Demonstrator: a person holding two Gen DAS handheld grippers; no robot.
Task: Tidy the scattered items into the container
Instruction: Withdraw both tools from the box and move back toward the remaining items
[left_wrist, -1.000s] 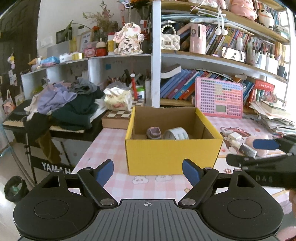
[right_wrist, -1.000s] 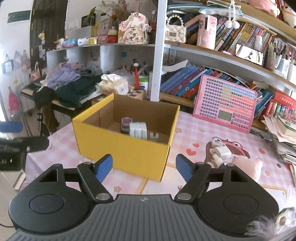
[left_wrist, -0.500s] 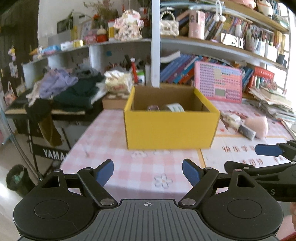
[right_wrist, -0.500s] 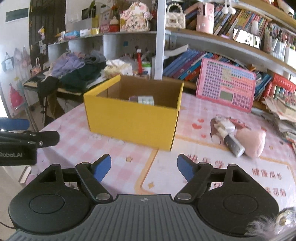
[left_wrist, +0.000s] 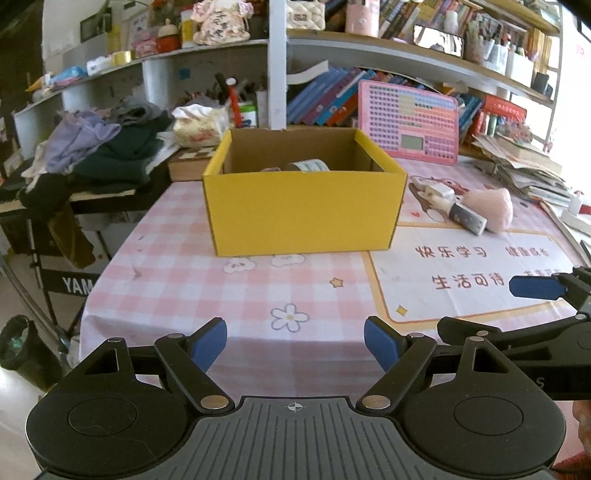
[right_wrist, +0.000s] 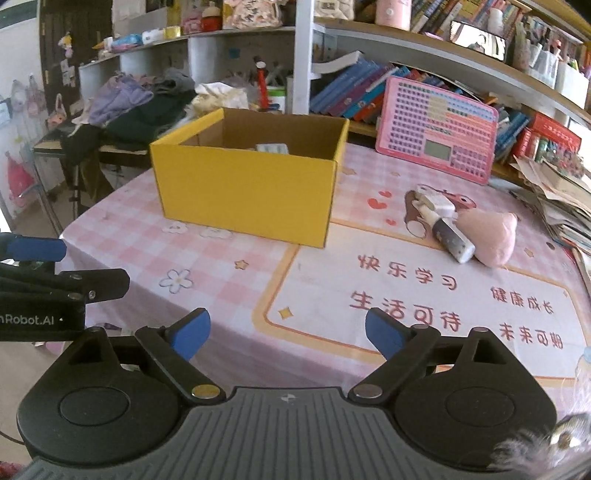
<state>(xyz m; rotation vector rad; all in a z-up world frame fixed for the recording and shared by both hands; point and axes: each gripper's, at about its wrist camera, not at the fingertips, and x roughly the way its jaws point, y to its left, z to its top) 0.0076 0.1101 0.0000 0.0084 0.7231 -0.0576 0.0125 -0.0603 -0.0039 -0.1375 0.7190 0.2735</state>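
A yellow cardboard box stands on the pink checked table, holding a roll of tape and other small items. To its right lie a pink plush piece, a grey tube and a white charger. My left gripper hovers open over the near table edge, nothing between its blue pads. My right gripper is also empty, its jaws opening wider, and it shows from the side in the left wrist view.
A pink keypad toy leans on the bookshelf behind the box. A paper stack lies at the far right, and clothes pile on a keyboard stand at the left. A printed mat covers the table's right half.
Both grippers have drawn back from the box and sunk toward the near table edge, so the box looks farther off. The right gripper's jaws have spread wider.
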